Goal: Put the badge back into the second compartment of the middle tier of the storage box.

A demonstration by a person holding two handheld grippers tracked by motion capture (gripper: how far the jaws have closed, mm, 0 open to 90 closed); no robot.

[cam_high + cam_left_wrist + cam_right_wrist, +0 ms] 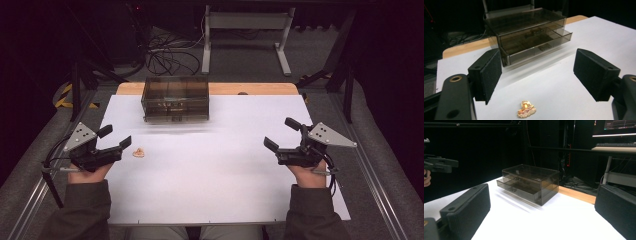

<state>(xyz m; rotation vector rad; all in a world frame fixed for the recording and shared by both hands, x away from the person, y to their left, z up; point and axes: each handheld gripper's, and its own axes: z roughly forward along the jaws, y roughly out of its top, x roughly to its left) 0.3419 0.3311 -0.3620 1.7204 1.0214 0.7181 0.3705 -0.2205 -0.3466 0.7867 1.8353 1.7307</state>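
My left gripper (pixel 536 72): jaws apart, gold trinket (pixel 526 110) on table between, untouched. My right gripper (pixel 544 215): jaws apart, empty, facing drawer box (pixel 530 183).

Drawer box (pixel 175 99) blocks far side, bare white table (pixel 220 170) ahead

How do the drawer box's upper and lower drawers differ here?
In the left gripper view, the lower drawer is pulled partly out of the drawer box, while the upper drawer sits flush. The lower drawer's front stands nearer the brooch. Both are smoky, see-through, with small front handles.
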